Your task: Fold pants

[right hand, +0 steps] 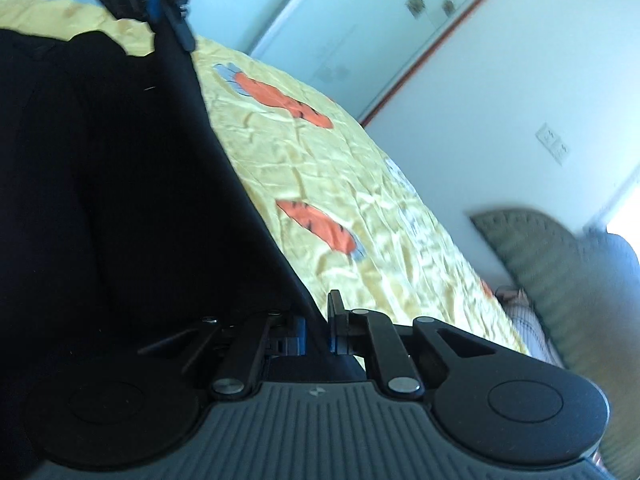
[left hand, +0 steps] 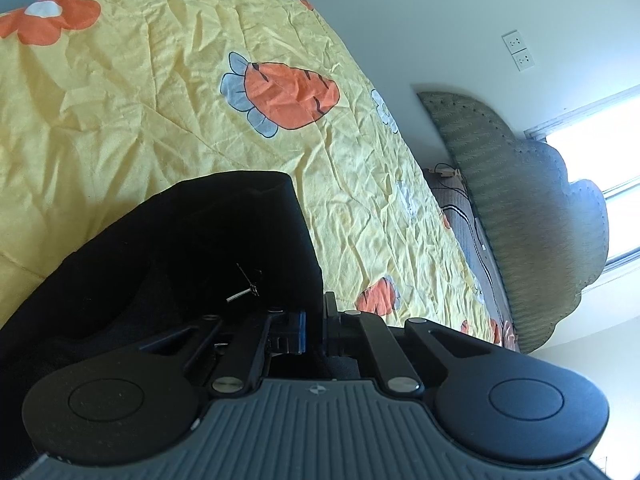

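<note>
My left gripper [left hand: 314, 330] pinched tight on edge of black pants [left hand: 180, 248]; fabric runs up between pads. My right gripper [right hand: 318, 330] likewise clamped on pants [right hand: 100, 180] edge, cloth stretched taut from it to left gripper [right hand: 170, 12] at top of right view. Pants lie on yellow bedspread [left hand: 160, 112], its near part. Beyond pants, bedspread open to far edge. Left view alone shows drawstring tip [left hand: 244, 292], window [left hand: 600, 160]. Headboard [left hand: 528, 216] at bedspread's right end.
</note>
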Available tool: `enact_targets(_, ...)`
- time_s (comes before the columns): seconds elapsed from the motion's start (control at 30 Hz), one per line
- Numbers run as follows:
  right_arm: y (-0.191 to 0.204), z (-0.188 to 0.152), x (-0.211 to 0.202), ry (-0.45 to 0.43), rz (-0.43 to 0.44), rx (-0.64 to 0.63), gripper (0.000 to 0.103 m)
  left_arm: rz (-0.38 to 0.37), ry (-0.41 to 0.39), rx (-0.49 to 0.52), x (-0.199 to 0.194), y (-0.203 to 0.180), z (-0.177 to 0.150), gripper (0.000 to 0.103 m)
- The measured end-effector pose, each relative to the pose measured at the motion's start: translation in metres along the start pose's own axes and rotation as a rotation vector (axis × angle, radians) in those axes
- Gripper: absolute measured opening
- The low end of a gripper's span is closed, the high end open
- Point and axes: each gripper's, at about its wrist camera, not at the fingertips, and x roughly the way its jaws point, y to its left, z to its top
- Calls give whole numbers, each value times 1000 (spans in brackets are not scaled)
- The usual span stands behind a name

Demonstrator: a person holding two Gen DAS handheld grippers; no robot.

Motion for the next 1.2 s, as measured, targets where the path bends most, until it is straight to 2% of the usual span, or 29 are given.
enact_targets(0.17,6,7,-23,-26,-6,-26,5,22,-30,59,-15,1,-9,5)
enact_targets(0.33,10,14,-60,-40,-2,-10,5,13,-17,115,-41,7,-21,5)
enact_targets(0.63,43,15,-108,-35,31,-7,5,19,-37,248,-85,13,-52,5)
enact_targets(1.0,86,6,-140,-13,95,-2,5,48,16,235,-105,51,-77,5)
enact_targets(1.2,100,2,-144,2,101,-5,5,67,11,252,-111,53,-85,5)
